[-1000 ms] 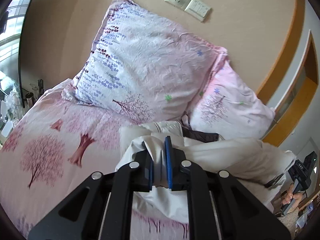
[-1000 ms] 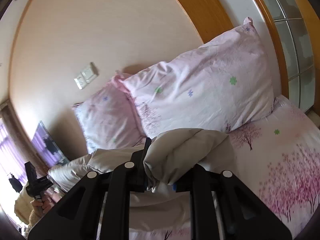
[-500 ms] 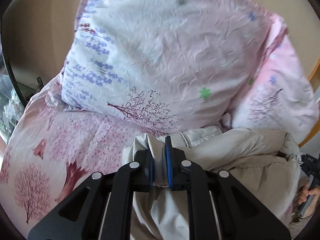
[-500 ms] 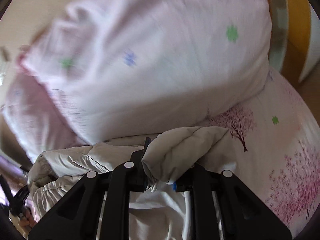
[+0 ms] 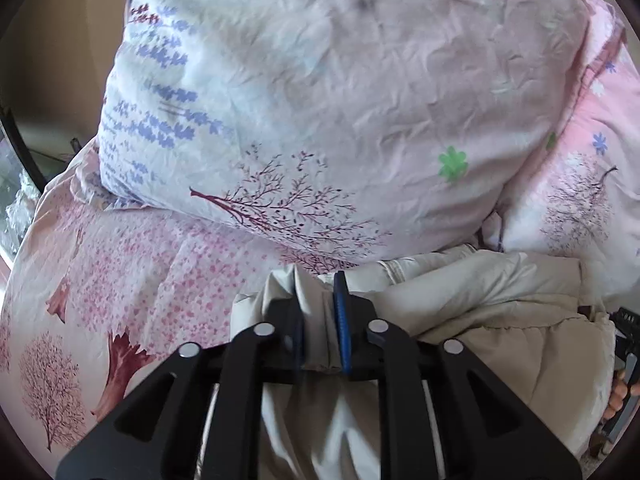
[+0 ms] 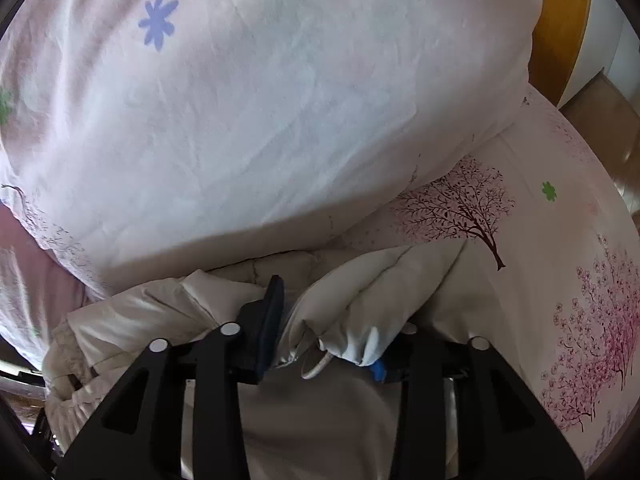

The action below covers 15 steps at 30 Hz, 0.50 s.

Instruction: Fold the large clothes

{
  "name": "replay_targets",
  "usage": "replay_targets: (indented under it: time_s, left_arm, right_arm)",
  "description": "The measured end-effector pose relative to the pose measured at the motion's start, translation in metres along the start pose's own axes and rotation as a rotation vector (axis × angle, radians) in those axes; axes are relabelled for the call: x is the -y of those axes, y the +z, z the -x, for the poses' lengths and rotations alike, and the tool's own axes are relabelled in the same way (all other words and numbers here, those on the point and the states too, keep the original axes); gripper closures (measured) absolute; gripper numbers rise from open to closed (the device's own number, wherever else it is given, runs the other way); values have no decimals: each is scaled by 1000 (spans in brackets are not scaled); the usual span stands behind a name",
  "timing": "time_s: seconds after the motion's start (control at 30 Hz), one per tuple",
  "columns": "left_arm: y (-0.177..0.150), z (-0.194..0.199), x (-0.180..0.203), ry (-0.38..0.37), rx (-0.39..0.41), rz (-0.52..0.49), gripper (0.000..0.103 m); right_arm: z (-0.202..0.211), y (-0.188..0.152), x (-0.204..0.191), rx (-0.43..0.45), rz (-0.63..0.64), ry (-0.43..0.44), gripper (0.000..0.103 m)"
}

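**Jacket folded up to the pillows, both grips loosening**

Padded cream jacket (image 5: pixel 472 300) lies on the bed (image 5: pixel 132 280), its far fold laid right against the foot of two propped pillows at the head edge. We see it from both of our hand-held tools, each tilted down at the cloth.

Our left gripper (image 5: pixel 320 320) has a bunch of the jacket's edge between its blue-padded fingers. Its jaws are just beginning to part, yet the pads seem to press on the fabric. Beside it is the larger pillow (image 5: pixel 320 100), printed with lavender sprigs and a bare tree.

Our right gripper (image 6: pixel 328 328) has a puffy fold, perhaps a sleeve or hem, between its fingers. Its jaws are opening; the left finger stands clear of the cloth, the right one is hidden under the fold. A pale cord loop (image 6: pixel 316 366) hangs there. A pink pillow (image 6: pixel 280 100) fills the view above it.

We judge the jacket light, soft and springy: quilted filling will push folds back open, and the smooth shell looks slippery. Seamed edges, hem and cuffs give the surest hold; thick middles would slide. Pressing flat after each fold should help.

At the left view's right edge, a hand (image 5: pixel 618 394) grips the other tool's handle.
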<state>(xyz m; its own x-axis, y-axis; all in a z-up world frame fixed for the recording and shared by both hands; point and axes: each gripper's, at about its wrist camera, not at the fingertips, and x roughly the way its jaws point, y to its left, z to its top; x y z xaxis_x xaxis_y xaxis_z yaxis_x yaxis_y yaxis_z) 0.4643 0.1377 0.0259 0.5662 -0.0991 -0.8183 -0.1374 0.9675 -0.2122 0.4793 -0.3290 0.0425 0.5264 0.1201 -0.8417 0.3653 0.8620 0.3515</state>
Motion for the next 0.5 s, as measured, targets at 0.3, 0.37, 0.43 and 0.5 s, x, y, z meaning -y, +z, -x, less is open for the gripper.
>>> replay_targets:
  time_s: [0.3, 0.37, 0.43, 0.5]
  left_arm:
    - [4, 70, -19, -147, 211, 40, 7]
    - [-7, 87, -13, -178, 244, 8, 7]
    - [-23, 99, 2, -199, 253, -45, 7]
    - [-43, 105, 24, -214, 259, -119, 7]
  right_arm:
    - [87, -14, 26, 279, 39, 285, 23]
    - [102, -35, 12, 299, 181, 317, 23]
    - [107, -63, -8, 273, 339, 327, 33]
    - [104, -94, -28, 237, 486, 309, 42]
